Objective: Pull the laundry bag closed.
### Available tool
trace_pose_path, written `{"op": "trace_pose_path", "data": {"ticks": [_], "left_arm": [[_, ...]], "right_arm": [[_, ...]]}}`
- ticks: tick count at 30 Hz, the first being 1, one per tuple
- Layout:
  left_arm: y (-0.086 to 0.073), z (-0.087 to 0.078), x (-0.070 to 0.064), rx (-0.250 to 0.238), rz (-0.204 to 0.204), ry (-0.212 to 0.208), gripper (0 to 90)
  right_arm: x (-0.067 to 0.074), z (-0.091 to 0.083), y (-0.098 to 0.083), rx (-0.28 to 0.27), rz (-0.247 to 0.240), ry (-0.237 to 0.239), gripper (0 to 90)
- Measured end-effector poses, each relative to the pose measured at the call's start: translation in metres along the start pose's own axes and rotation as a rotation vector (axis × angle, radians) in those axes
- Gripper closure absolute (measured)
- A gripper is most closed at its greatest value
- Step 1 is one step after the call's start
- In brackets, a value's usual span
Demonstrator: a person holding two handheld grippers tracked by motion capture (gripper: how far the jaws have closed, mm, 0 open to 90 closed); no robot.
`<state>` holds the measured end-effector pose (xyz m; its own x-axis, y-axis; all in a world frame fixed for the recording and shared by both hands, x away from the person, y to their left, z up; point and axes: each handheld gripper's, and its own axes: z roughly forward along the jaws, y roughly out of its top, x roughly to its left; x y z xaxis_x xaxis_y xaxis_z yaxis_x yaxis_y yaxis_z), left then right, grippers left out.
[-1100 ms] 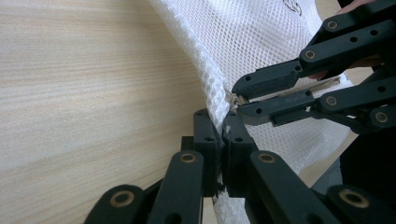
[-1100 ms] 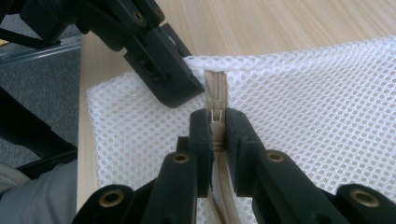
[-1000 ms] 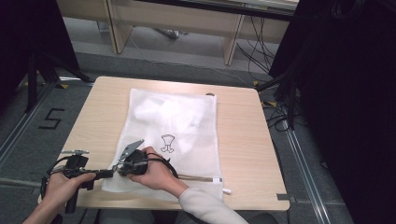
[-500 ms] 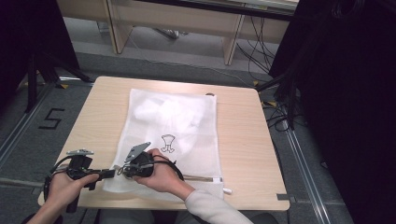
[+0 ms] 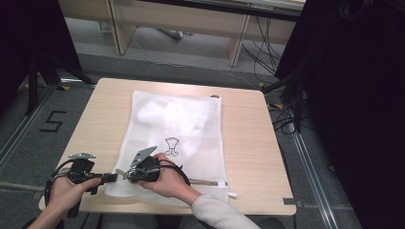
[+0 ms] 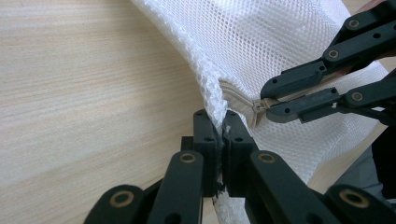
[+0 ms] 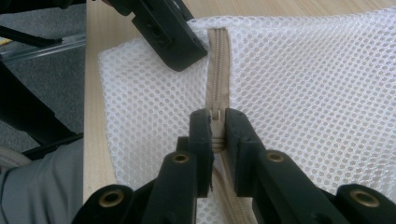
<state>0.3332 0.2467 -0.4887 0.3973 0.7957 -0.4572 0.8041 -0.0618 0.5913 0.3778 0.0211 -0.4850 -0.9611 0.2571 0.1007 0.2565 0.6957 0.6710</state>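
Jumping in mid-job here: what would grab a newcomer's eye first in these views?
The white mesh laundry bag spread across the middle of the wooden table. At its near left corner both grippers meet: the left gripper is shut on the bag's mesh edge, and the right gripper is shut on the beige zipper pull.

On one wooden table (image 5: 248, 129) lies one white mesh bag (image 5: 176, 143) with one beige zipper (image 7: 217, 60) and one printed black emblem (image 5: 171, 146), while two hands hold two black grippers, left gripper (image 5: 113, 178) and right gripper (image 5: 127, 175).
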Motion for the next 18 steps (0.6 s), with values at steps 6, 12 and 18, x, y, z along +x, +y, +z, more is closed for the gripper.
{"op": "trace_pose_path", "data": {"ticks": [6,12,18], "left_arm": [[0.0004,-0.0013,0.0028,0.017,0.005,0.000,85.8],[0.0001,-0.0011,0.0031,0.020,-0.003,-0.002,85.7],[0.0000,-0.0007,0.0030,0.019,-0.002,0.002,85.7]], "right_arm": [[-0.0029,-0.0021,-0.0031,0.012,-0.014,0.000,82.4],[-0.0034,-0.0029,-0.0052,0.012,-0.007,0.005,82.4],[-0.0035,-0.0037,-0.0059,0.018,-0.002,0.007,82.5]]}}
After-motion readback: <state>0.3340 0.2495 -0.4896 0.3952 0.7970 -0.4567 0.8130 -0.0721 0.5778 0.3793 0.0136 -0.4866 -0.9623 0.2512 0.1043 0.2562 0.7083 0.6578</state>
